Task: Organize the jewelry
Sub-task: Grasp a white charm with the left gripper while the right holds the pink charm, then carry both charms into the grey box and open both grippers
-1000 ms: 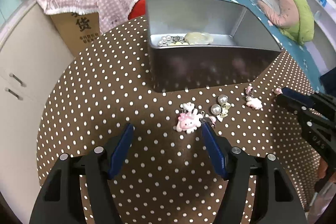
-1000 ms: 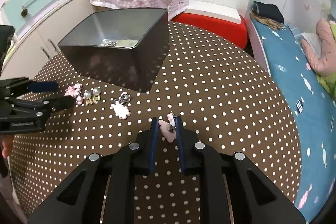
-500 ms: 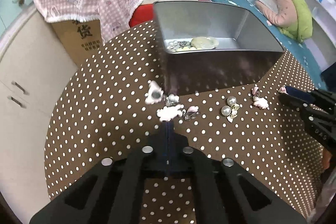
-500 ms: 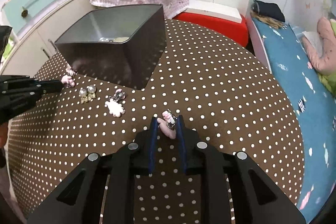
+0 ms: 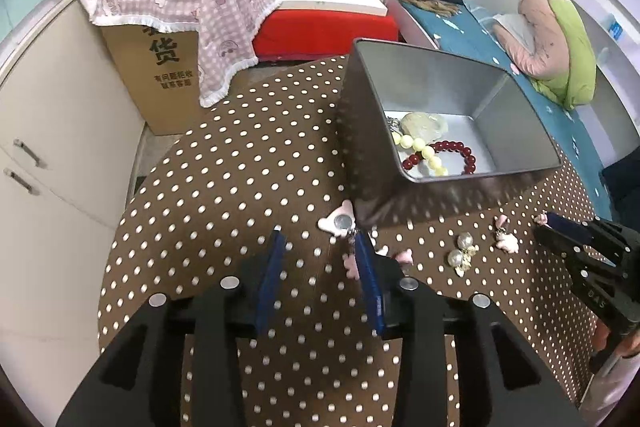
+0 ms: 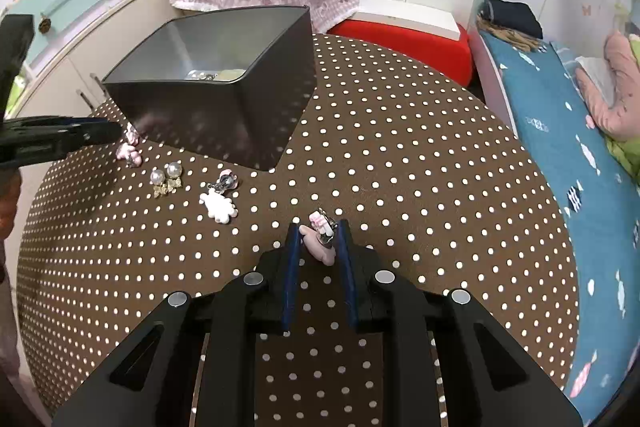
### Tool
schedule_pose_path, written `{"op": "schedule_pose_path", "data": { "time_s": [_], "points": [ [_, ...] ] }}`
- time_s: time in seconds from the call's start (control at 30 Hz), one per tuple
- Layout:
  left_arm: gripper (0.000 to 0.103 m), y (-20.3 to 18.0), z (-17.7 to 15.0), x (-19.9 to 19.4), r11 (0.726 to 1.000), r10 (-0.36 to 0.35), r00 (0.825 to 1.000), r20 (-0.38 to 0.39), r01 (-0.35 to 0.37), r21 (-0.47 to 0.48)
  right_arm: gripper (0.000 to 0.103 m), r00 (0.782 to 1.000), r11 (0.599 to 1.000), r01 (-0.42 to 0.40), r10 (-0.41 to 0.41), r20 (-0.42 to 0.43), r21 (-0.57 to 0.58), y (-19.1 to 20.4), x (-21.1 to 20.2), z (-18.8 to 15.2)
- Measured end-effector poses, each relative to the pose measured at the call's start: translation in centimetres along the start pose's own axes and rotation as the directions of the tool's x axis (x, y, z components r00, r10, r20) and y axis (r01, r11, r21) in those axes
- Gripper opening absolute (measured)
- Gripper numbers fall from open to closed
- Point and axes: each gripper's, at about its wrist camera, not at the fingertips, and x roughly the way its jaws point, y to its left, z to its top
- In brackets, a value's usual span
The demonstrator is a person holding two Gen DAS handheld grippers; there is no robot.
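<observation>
My right gripper [image 6: 318,241] pinches a pink charm [image 6: 318,247] at lower centre of its view. My left gripper [image 5: 320,267] gapes wide beside pink charms [image 5: 338,225] touching the metal tin [image 5: 448,131] on the polka-dot counter [image 5: 240,179].

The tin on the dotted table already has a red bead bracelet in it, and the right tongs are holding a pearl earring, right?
Not quite. The right tongs grip a pink charm, not a pearl earring, as the right wrist view shows. The tin does hold the red bracelet.
</observation>
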Motion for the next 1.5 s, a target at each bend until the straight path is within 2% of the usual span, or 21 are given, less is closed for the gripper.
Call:
{"op": "schedule_pose_path", "data": {
  "time_s": [0.1,0.27,0.37,0.43,0.47,0.5,0.53,0.87,1.03,1.1,1.17,1.23,1.3,1.37,1.43,1.5],
  "points": [
    [0.051,-0.5,0.4,0.6,0.999,0.013,1.0,0.012,-0.013,0.048,0.02,1.0,1.0,0.0,0.0,-0.003,0.003,0.0,0.1,0.1],
    [0.056,-0.8,0.5,1.3,0.997,-0.041,0.999,-0.013,0.041,0.064,0.024,1.0,1.0,0.004,-0.004,-0.006,-0.012,0.3,0.1,0.2],
    [0.054,-2.1,0.2,1.4,0.989,0.04,0.999,0.0,-0.039,0.146,0.024,1.0,1.0,0.012,-0.012,-0.007,-0.015,0.4,0.2,0.3],
    [0.052,-2.4,0.1,1.3,0.986,0.054,0.998,0.012,-0.055,0.155,0.025,1.0,1.0,0.01,-0.011,-0.007,-0.014,0.4,0.2,0.3],
    [0.048,-2.3,0.1,1.2,0.987,0.058,0.998,0.02,-0.06,0.149,0.025,1.0,1.0,0.009,-0.009,-0.005,-0.014,0.4,0.2,0.3],
    [0.035,-2.2,0.1,1.1,0.988,0.055,0.998,0.026,-0.059,0.146,0.025,1.0,1.0,0.009,-0.009,-0.003,-0.014,0.4,0.2,0.3],
    [0.03,-2.2,0.1,0.9,0.988,0.06,0.998,0.029,-0.063,0.144,0.025,1.0,1.0,0.01,-0.01,-0.003,-0.013,0.4,0.2,0.3],
    [0.029,-1.8,-1.2,0.1,0.991,0.037,0.999,0.015,-0.038,0.129,0.025,1.0,1.0,0.012,-0.012,-0.002,-0.017,0.5,0.2,0.2],
    [0.029,-1.6,-2.4,-1.5,0.994,0.029,0.999,0.045,-0.034,0.105,0.027,1.0,1.0,0.004,-0.004,0.003,-0.026,0.6,0.1,0.0],
    [0.029,-1.3,-2.7,-2.0,0.995,0.032,0.998,0.053,-0.037,0.096,0.037,1.0,0.999,-0.026,0.026,0.003,-0.029,0.7,0.1,0.0],
    [0.029,-1.1,-2.9,-2.3,0.995,0.042,0.998,0.055,-0.047,0.086,0.056,1.0,0.998,-0.026,0.026,0.005,-0.054,1.4,0.1,-0.4],
    [0.029,-1.1,-3.2,-2.6,0.996,0.043,0.997,0.057,-0.047,0.078,0.058,0.999,0.995,0.026,-0.024,0.025,-0.098,2.5,0.0,-0.8],
    [0.029,-1.1,-3.4,-2.8,0.996,0.036,0.998,0.06,-0.04,0.077,0.056,1.0,0.999,0.0,0.001,0.022,-0.046,1.8,0.0,-1.0],
    [0.029,-1.1,-3.5,-3.0,0.996,0.035,0.997,0.065,-0.04,0.078,0.036,0.999,0.999,0.015,-0.014,0.033,-0.03,1.4,-0.3,-1.2],
    [0.029,-1.1,-3.6,-3.2,0.996,0.03,0.997,0.071,-0.035,0.079,0.023,0.999,1.0,0.018,-0.018,0.033,-0.007,1.0,-0.5,-1.5],
    [0.029,-1.2,-3.5,-3.5,0.996,0.023,0.997,0.079,-0.03,0.078,0.023,0.999,0.999,0.041,-0.04,0.035,-0.015,1.2,-0.6,-1.7]
  ]
}}
